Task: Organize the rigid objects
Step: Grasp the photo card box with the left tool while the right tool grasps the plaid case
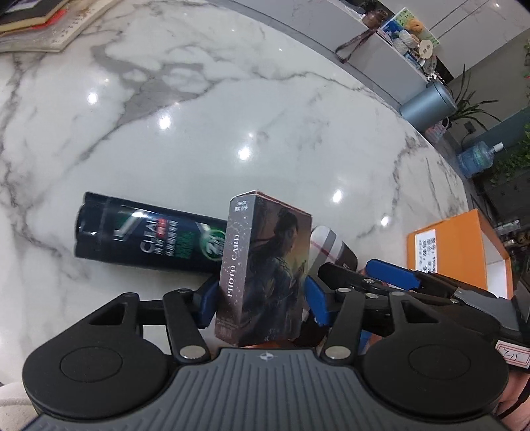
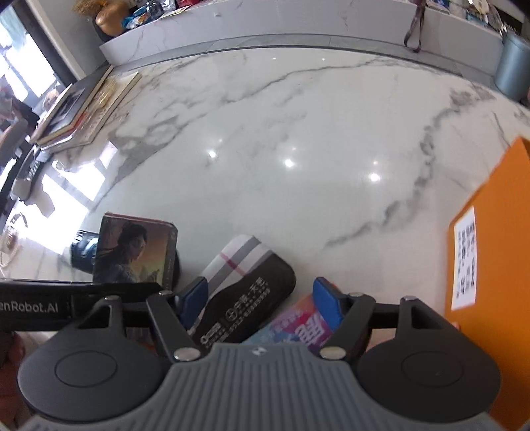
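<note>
My left gripper (image 1: 261,298) is shut on a dark photo card box (image 1: 265,265) and holds it upright above the marble table (image 1: 232,116). The box also shows in the right wrist view (image 2: 135,255). A dark blue shampoo bottle (image 1: 145,235) lies on its side behind the box. My right gripper (image 2: 261,305) is open around a black and plaid case (image 2: 241,285) that lies tilted between its fingers, touching the left pad. A colourful packet (image 2: 298,325) lies under the right finger. The case also shows in the left wrist view (image 1: 331,245).
An orange box (image 2: 490,265) with a white label stands at the right; it also shows in the left wrist view (image 1: 457,252). Stacked books (image 2: 76,112) lie at the far left of the table. A raised marble ledge (image 2: 298,23) runs along the back.
</note>
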Demonstrator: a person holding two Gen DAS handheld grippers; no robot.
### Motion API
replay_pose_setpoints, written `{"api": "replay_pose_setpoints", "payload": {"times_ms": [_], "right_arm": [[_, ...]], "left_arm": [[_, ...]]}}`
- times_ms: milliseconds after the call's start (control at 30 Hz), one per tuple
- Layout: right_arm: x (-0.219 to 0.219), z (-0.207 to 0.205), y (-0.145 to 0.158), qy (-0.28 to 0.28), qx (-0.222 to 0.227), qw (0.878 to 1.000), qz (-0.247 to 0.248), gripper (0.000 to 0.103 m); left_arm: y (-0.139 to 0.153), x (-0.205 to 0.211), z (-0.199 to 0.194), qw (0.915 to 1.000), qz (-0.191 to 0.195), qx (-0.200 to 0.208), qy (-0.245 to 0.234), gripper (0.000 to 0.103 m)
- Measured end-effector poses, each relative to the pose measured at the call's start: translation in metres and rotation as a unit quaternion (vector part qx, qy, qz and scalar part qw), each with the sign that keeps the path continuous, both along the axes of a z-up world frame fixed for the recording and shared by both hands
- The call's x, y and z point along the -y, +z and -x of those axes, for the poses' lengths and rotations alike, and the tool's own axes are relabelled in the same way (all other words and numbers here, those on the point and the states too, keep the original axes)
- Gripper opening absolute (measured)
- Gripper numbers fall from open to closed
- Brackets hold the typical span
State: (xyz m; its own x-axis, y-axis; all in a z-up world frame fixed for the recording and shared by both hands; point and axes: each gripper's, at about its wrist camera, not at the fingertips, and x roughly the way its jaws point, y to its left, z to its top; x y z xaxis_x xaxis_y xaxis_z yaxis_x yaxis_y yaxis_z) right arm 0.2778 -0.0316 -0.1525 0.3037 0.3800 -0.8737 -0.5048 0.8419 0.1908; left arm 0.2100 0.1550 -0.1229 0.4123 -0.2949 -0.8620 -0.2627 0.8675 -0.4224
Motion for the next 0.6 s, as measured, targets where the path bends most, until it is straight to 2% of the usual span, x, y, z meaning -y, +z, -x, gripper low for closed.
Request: {"api": "replay_pose_setpoints", "payload": {"times_ms": [33, 100, 133, 167, 233, 300, 400, 500, 600], "right_arm": [[-0.001, -0.002, 0.000, 0.003, 0.001, 1.000, 0.001, 0.072], [-0.004, -0.007, -0.005, 0.009, -0.020, 1.000, -0.008, 0.070], [-0.005, -0.010, -0.012, 0.007, -0.048, 0.999, -0.012, 0.074], [-0.005, -0.008, -0.012, 0.007, -0.043, 0.999, -0.024, 0.074], [-0.012, -0.004, -0.011, 0.015, -0.026, 1.000, -0.008, 0.068], [-0.011, -0.005, -0.010, 0.002, -0.034, 0.999, -0.021, 0.051], [-0.010, -0.004, -0.002, -0.011, -0.030, 0.999, -0.037, 0.033], [-0.010, -0.004, 0.008, -0.021, -0.022, 0.998, -0.049, 0.022], [-0.001, -0.007, 0.014, -0.056, -0.049, 0.993, -0.097, 0.018]], "left_arm": [[0.002, 0.001, 0.000, 0.9999, -0.006, 0.008, -0.001, 0.045], [0.009, 0.002, 0.002, 0.9997, -0.014, 0.021, -0.005, 0.035], [0.011, 0.002, 0.002, 0.9995, -0.020, 0.021, -0.007, 0.030], [0.012, 0.002, 0.004, 0.9995, -0.021, 0.023, -0.010, 0.029], [0.013, 0.000, 0.007, 0.9994, -0.025, 0.025, -0.007, 0.027], [0.015, 0.000, 0.011, 0.9989, -0.035, 0.029, -0.010, 0.027], [0.013, -0.002, 0.012, 0.9989, -0.037, 0.028, -0.008, 0.027], [0.014, 0.000, 0.011, 0.9981, -0.052, 0.031, -0.013, 0.027], [0.015, 0.001, 0.012, 0.9974, -0.062, 0.033, -0.014, 0.027]]}}
